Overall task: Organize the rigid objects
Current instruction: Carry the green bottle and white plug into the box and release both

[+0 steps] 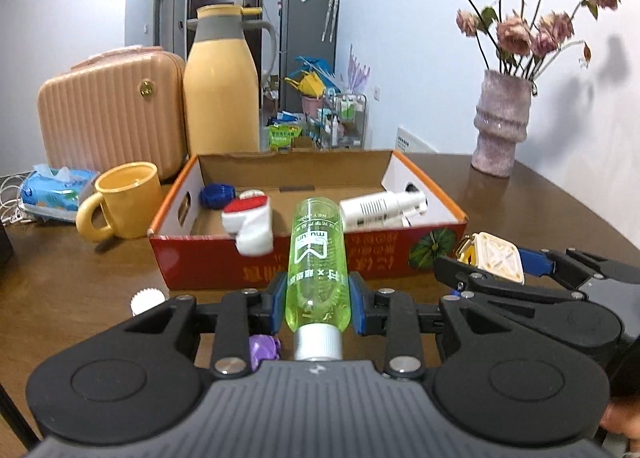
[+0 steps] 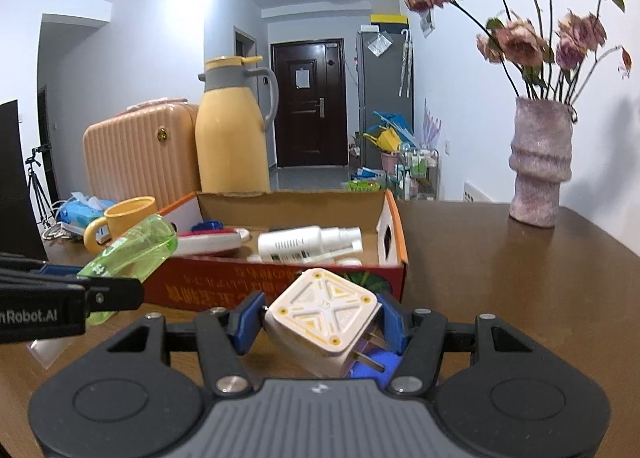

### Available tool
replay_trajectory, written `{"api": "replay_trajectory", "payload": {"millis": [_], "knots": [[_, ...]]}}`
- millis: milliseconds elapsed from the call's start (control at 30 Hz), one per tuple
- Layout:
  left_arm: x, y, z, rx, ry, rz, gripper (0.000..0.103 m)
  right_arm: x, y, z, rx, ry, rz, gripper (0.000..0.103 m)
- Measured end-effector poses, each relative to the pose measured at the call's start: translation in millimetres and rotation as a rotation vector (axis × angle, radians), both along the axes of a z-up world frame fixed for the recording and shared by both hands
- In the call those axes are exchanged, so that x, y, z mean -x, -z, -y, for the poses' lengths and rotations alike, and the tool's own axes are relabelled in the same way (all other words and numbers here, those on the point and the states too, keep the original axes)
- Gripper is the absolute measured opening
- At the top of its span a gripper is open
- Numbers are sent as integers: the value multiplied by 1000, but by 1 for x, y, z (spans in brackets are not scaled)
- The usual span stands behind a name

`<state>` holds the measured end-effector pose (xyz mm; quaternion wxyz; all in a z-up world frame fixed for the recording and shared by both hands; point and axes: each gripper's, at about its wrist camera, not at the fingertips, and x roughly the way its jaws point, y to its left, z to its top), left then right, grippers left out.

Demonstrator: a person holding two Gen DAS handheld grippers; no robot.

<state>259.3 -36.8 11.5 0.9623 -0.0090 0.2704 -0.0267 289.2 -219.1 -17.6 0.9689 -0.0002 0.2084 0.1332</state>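
While both grippers are hovering level over the brown worktop [image 1: 72, 266] just short of the cardboard box [image 1: 436, 202], each is carrying something. The left gripper [image 1: 318, 304] is pointing straight at the box's red front wall, its blue-padded fingers [image 1: 277, 304] pinching a green bottle [image 1: 316, 258] around its lower body; the bottle is lying along the fingers, white cap toward the camera and base reaching above the box's near rim. The right gripper [image 2: 320, 324] is sitting beside it, near the box's right front corner, its fingers [image 2: 249, 320] squeezing a white and yellow plug adapter [image 2: 322, 316] that is tilted, with its metal prongs pointing down to the right. Inside the box, a white spray bottle [image 2: 304, 244], a red and white item [image 1: 250, 222] and a blue cap [image 1: 217, 195] are lying on the floor of the box.
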Motion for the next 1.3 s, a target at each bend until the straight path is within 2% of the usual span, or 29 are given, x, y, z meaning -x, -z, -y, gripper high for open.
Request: {"api": "replay_trajectory", "payload": {"millis": [567, 1300], "knots": [[-35, -37, -21, 8, -34, 59, 32, -31, -30, -26, -5, -7, 61, 59], [-113, -29, -37, 102, -70, 34, 32, -104, -31, -49, 21, 23, 53, 59]]}}
